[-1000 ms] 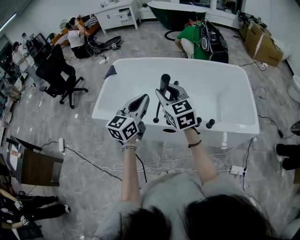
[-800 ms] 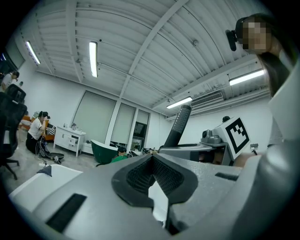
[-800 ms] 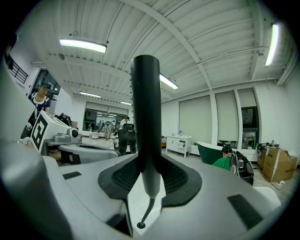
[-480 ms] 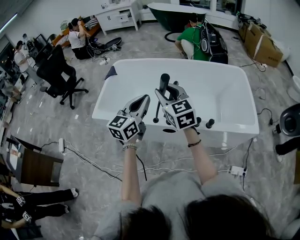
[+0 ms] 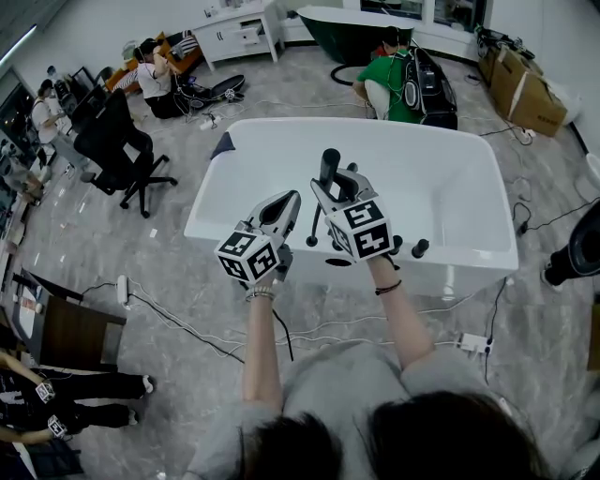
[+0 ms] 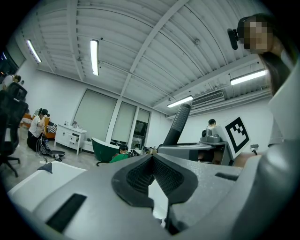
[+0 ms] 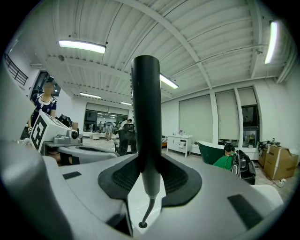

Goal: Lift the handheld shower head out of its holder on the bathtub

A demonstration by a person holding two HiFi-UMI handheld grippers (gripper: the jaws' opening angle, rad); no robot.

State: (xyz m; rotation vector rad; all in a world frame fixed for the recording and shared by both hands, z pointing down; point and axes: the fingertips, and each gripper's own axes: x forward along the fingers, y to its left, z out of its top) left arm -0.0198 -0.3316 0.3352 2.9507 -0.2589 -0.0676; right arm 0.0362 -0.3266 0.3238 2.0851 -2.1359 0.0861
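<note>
A black handheld shower head (image 5: pixel 329 167) stands upright above the near rim of the white bathtub (image 5: pixel 487 253). My right gripper (image 5: pixel 336 180) is shut on its handle. In the right gripper view the handle (image 7: pixel 145 117) rises between the pads, and its thin hose (image 7: pixel 148 208) runs down to a round holder opening (image 7: pixel 139 225) on the rim. My left gripper (image 5: pixel 286 202) hovers just left of it, jaws closed together with nothing between them (image 6: pixel 151 161). The left gripper view shows the shower head (image 6: pixel 180 124) to its right.
Black tap knobs (image 5: pixel 420 247) sit on the tub rim right of my right hand. Cables (image 5: pixel 187 328) trail over the floor in front of the tub. An office chair (image 5: pixel 117 150) stands at the left. People sit on the floor behind, near a dark green tub (image 5: pixel 352 23).
Both grippers and the shower head hold still. Only a person's dark shoe at the right edge of the head view has shifted.
</note>
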